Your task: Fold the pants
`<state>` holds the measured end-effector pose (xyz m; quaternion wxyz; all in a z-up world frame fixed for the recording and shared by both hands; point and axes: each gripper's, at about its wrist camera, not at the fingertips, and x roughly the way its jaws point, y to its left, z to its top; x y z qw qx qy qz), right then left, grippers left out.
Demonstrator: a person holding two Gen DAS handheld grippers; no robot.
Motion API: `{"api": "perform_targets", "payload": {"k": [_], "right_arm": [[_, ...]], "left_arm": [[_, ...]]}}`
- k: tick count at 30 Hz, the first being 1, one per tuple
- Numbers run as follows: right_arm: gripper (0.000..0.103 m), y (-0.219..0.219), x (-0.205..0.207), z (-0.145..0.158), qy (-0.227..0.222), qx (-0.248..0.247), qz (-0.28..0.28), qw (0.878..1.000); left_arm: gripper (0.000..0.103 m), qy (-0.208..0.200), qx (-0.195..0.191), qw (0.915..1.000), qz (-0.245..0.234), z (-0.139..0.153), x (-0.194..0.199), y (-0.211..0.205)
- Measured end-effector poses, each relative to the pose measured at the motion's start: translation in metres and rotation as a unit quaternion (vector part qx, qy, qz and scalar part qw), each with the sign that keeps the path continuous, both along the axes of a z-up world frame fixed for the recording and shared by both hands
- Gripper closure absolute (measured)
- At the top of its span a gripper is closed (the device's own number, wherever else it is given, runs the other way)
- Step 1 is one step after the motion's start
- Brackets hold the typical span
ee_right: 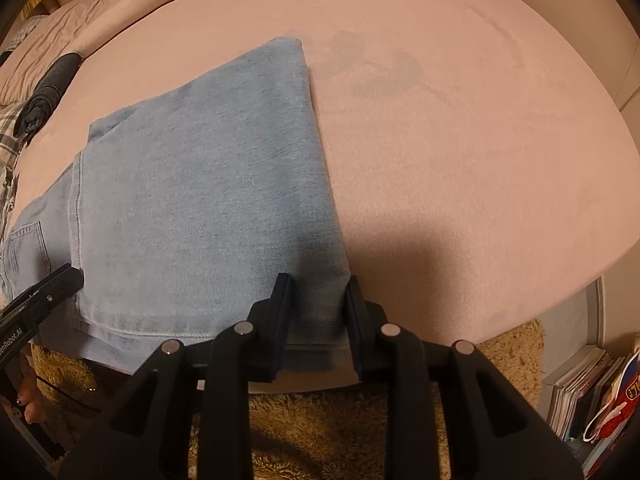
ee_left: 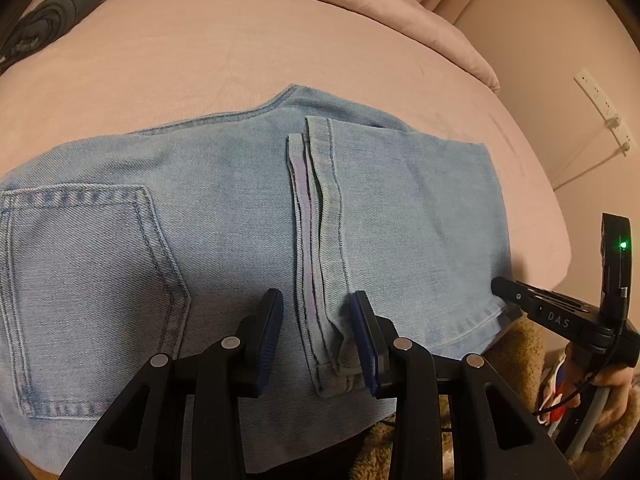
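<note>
Jeans (ee_left: pixel 224 208) lie on the bed (ee_right: pixel 460 128), legs already folded up over the seat; both the left hand-held gripper (ee_left: pixel 316 338) and the right hand-held gripper (ee_right: pixel 318 320) gape open astride the near edge, final fold seemingly left

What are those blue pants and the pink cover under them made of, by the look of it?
The pants look like light-washed denim: a diagonal twill weave, doubled stitching around the back pocket, and thick hems. The pink cover looks like a soft, matte, short-napped cloth, perhaps fleece or velvet; darker brushed patches show on it, but the exact fibre cannot be told.
</note>
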<state>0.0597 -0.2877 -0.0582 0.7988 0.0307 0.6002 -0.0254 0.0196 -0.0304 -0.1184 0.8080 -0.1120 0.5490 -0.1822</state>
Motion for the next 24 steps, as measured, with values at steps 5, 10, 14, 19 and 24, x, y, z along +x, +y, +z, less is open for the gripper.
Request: {"api": "perform_targets", "payload": {"k": [5, 10, 14, 19, 24], "right_arm": [[0.078, -0.008, -0.002, -0.001, -0.004, 0.005, 0.001, 1.0], [0.077, -0.013, -0.007, -0.002, -0.008, 0.007, -0.003, 1.0], [0.077, -0.013, -0.012, -0.003, -0.017, 0.007, -0.008, 1.0], [0.077, -0.015, -0.015, -0.004, -0.026, 0.007, -0.013, 1.0], [0.077, -0.012, -0.032, -0.006, -0.039, 0.0, -0.016, 0.999]], "left_arm": [[0.068, 0.002, -0.002, 1.0, 0.0, 0.0, 0.002, 0.003], [0.068, 0.005, -0.007, 0.9999, 0.006, 0.0, 0.004, 0.007], [0.068, 0.006, -0.01, 0.9999, 0.007, 0.0, 0.004, 0.011], [0.068, 0.006, -0.009, 0.9999, 0.011, 0.002, 0.003, 0.01], [0.068, 0.005, -0.004, 0.9999, 0.012, 0.002, 0.003, 0.007]]}}
